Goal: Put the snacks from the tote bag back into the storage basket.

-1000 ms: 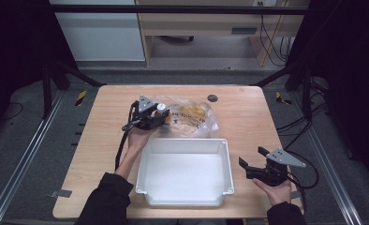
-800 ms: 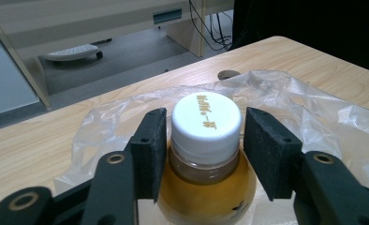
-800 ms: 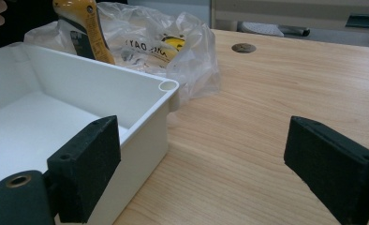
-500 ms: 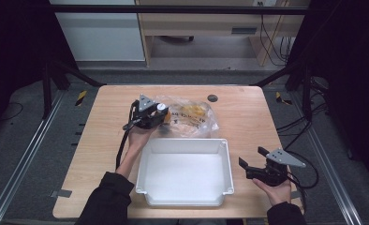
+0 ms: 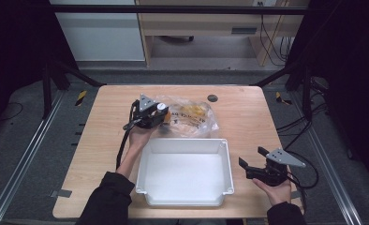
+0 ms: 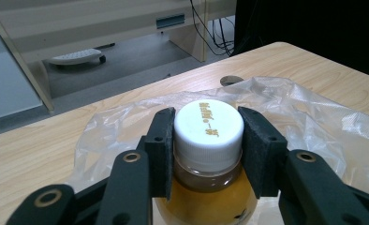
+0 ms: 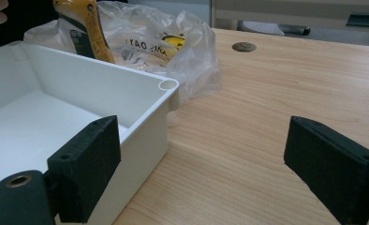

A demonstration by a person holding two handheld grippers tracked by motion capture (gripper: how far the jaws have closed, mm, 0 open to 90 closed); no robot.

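A bottle of amber liquid with a white cap [image 6: 208,129] stands among a clear plastic bag [image 6: 313,117] at the back of the table. My left gripper [image 6: 207,123] has just been closing, and its pads now press on both sides of the cap. From above, the left gripper [image 5: 160,112] sits at the bag's [image 5: 194,117] left edge. The bottle's yellow label [image 7: 82,23] shows beyond the white bin [image 7: 140,79]. My right gripper [image 7: 201,154] is open and holds nothing. It hovers just right of the bin [image 5: 185,140], as the high view shows for the right gripper [image 5: 251,156].
A small dark round disc [image 5: 212,98] lies on the wood behind the bag. The white bin sits at the table's front middle. Bare wood stretches to the right of the bin and along the table's left side.
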